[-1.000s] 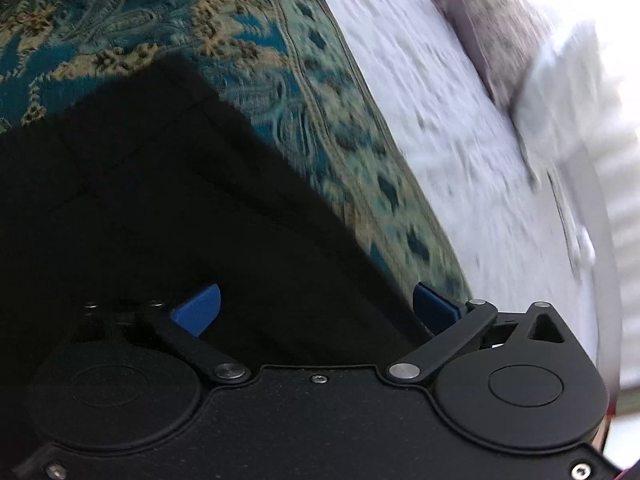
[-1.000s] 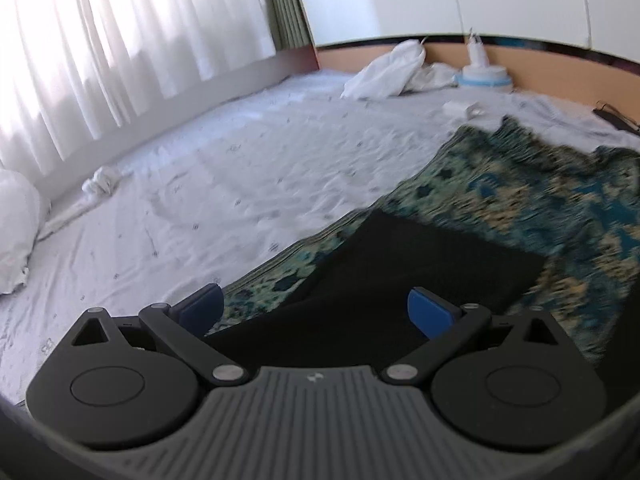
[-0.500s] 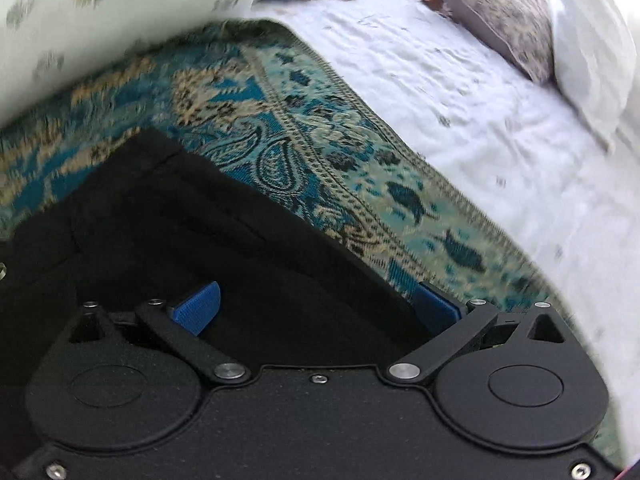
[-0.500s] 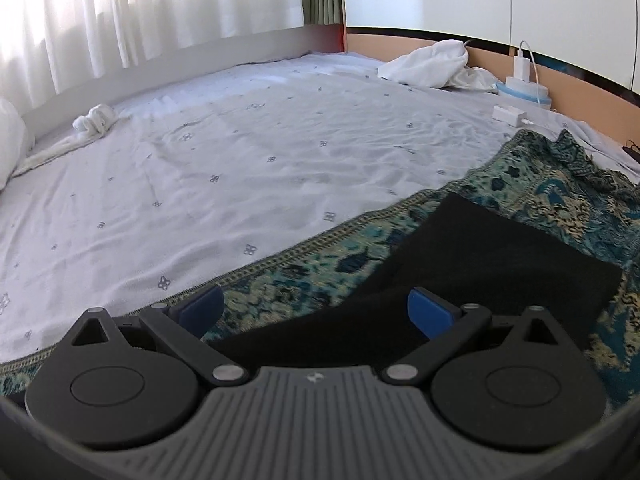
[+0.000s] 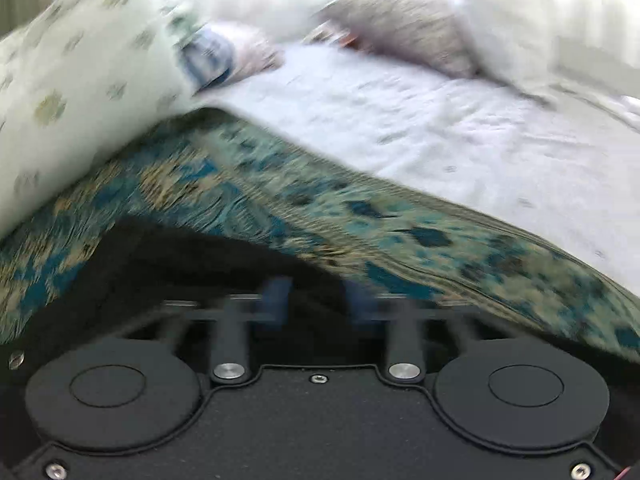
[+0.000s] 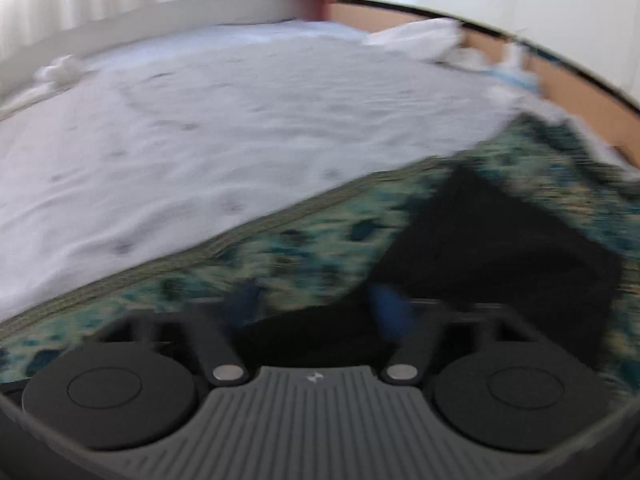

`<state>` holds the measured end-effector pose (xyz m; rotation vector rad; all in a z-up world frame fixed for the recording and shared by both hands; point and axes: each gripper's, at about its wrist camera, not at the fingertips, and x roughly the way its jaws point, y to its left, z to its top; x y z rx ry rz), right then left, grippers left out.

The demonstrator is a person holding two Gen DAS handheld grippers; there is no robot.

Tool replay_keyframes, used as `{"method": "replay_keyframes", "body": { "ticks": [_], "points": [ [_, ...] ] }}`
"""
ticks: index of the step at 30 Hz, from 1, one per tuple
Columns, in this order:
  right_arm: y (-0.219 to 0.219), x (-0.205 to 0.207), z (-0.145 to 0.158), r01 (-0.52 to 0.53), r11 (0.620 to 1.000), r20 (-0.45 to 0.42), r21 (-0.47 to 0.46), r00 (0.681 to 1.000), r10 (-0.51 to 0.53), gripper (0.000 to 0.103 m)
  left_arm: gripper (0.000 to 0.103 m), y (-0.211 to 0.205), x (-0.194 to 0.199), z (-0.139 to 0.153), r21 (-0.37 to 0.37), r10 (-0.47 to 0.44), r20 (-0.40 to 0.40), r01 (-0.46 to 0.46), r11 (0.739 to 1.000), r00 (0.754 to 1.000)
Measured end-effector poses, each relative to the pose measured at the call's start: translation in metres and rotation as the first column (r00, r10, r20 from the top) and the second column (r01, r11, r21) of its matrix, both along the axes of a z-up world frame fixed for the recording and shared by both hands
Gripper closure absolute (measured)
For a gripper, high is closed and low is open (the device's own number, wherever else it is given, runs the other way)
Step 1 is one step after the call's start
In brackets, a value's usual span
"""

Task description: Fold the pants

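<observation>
The black pants lie on a teal and gold patterned cloth on the bed. My left gripper is low over the pants' edge, its blue fingers narrowed with black fabric between them; motion blur hides whether they grip. In the right wrist view the pants stretch to the right on the same cloth. My right gripper sits at the pants' near edge, blue fingers partly closed with a gap still between them.
A white bed sheet covers the mattress beyond the cloth. Pillows and a grey cushion lie at the head. White crumpled fabric and a wooden edge are at the far right.
Both grippers' fingers have drawn inward from wide open. Both cameras have dropped lower and swung, with strong blur now.
</observation>
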<state>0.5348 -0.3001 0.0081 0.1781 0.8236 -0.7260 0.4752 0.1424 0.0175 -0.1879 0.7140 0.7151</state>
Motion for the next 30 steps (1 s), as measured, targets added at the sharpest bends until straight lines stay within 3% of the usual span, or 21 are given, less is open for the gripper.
{"method": "replay_keyframes", "body": {
  "ticks": [1,3,7,14,18,23,25,26,30],
  "points": [
    [-0.003,-0.003,0.003,0.012,1.0,-0.005,-0.006,1.0,-0.012,0.085,0.084,-0.001,-0.007,0.0,-0.008,-0.019,0.001,0.019,1.0,1.0],
    [-0.016,-0.015,0.009,0.004,0.998,0.018,0.056,1.0,-0.005,0.095,0.09,0.001,-0.019,0.003,-0.03,-0.049,0.024,0.049,0.998,0.999],
    [-0.04,-0.048,0.032,-0.009,0.986,0.096,0.168,0.995,-0.007,0.097,0.094,0.016,-0.051,0.015,-0.106,-0.08,0.077,0.088,0.99,0.994],
    [-0.068,-0.139,0.067,-0.061,0.992,0.152,0.112,0.987,0.043,0.101,0.094,0.036,-0.128,0.048,-0.123,-0.163,0.14,0.18,0.976,0.977],
    [-0.099,-0.19,0.078,-0.086,0.984,0.174,0.154,0.983,0.058,0.1,0.094,0.046,-0.177,0.059,-0.154,-0.207,0.156,0.231,0.961,0.966],
    [-0.123,-0.212,0.08,-0.193,0.917,0.312,0.349,0.947,0.081,0.079,0.094,0.045,-0.202,0.063,-0.146,-0.237,0.155,0.259,0.955,0.959],
    [-0.118,-0.204,0.078,-0.218,0.897,0.327,0.384,0.941,0.088,0.054,0.094,0.045,-0.203,0.062,-0.159,-0.228,0.156,0.253,0.954,0.961],
    [-0.115,-0.197,0.076,-0.226,0.892,0.322,0.392,0.942,0.097,0.039,0.094,0.044,-0.203,0.062,-0.157,-0.228,0.156,0.252,0.955,0.961],
    [-0.083,-0.158,0.066,-0.203,0.925,0.265,0.32,0.957,0.118,0.03,0.094,0.044,-0.201,0.057,-0.145,-0.237,0.138,0.256,0.956,0.962]
  ]
}}
